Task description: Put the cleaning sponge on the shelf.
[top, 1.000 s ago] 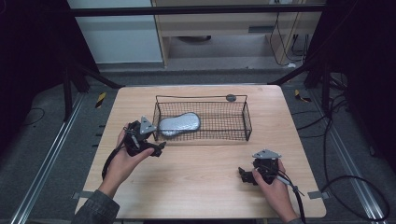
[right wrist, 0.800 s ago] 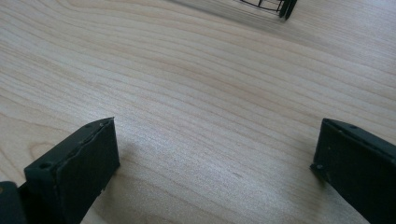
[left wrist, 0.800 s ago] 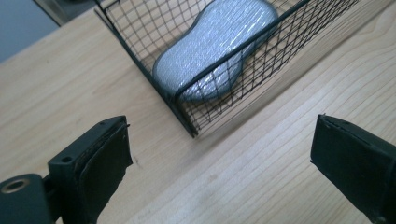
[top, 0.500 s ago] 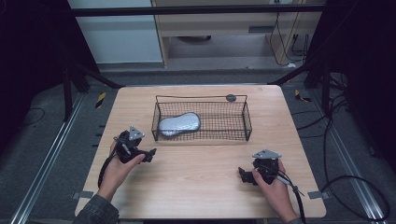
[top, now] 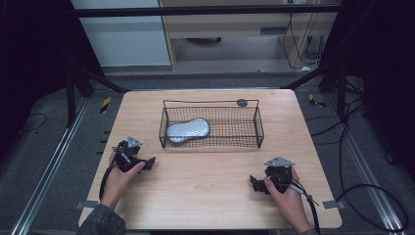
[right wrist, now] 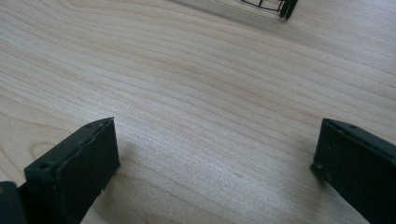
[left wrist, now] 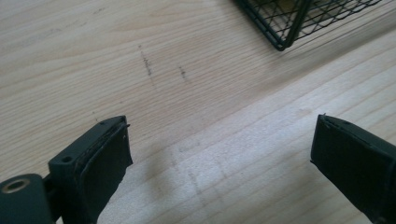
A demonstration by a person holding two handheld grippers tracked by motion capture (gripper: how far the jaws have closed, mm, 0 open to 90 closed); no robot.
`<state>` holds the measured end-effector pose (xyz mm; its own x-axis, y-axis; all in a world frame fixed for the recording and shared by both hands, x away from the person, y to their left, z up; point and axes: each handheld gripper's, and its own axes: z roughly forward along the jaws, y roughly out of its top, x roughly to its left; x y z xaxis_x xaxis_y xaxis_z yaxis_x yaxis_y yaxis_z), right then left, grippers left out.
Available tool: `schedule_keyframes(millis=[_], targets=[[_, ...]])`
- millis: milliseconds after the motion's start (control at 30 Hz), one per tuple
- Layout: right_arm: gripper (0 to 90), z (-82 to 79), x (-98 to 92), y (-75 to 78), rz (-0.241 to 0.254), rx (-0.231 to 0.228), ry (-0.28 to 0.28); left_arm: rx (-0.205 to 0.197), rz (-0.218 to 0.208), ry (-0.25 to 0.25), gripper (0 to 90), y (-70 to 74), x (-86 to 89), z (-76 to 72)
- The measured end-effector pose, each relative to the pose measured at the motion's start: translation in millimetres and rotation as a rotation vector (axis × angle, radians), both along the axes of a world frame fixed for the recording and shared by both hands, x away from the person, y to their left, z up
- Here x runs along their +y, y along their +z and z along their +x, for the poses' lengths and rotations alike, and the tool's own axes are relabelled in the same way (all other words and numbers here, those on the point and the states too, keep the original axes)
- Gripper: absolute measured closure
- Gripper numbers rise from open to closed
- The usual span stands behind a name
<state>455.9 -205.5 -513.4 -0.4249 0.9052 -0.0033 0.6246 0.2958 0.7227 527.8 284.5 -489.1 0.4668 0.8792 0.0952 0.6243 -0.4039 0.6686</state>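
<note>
— Both grippers are mine: left gripper point(top: 149, 162) at lower left of the high view, right gripper point(top: 254, 183) at lower right, each with jaws spread wide over bare table point(top: 205, 196), holding nothing.

— And the grey pouch point(top: 188, 130)?

— It lies in the left half of the wire basket point(top: 257, 122), near the frame's middle, well apart from both grippers. I judge the placing done; nothing looks left but to rest.

— Its lie?

— Flat, long axis running left to right, its right end tipped slightly toward the top of the frame.
</note>
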Motion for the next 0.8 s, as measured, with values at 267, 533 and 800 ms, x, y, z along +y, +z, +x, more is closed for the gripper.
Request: schedule_keyframes(millis=[267,533,800], targets=[[0.3,0.0,0.0,0.0,0.000,0.000,0.000,0.020,-0.008,0.004,3.6,-9.2,2.8,3.4],[0.3,0.0,0.0,0.0,0.000,0.001,-0.001,0.005,-0.086,0.008,0.0,-17.0,8.2,3.4],[0.3,-0.1,0.0,0.0,0.000,0.001,-0.001,-0.014,-0.093,0.015,0.0,-18.8,9.1,0.0]])
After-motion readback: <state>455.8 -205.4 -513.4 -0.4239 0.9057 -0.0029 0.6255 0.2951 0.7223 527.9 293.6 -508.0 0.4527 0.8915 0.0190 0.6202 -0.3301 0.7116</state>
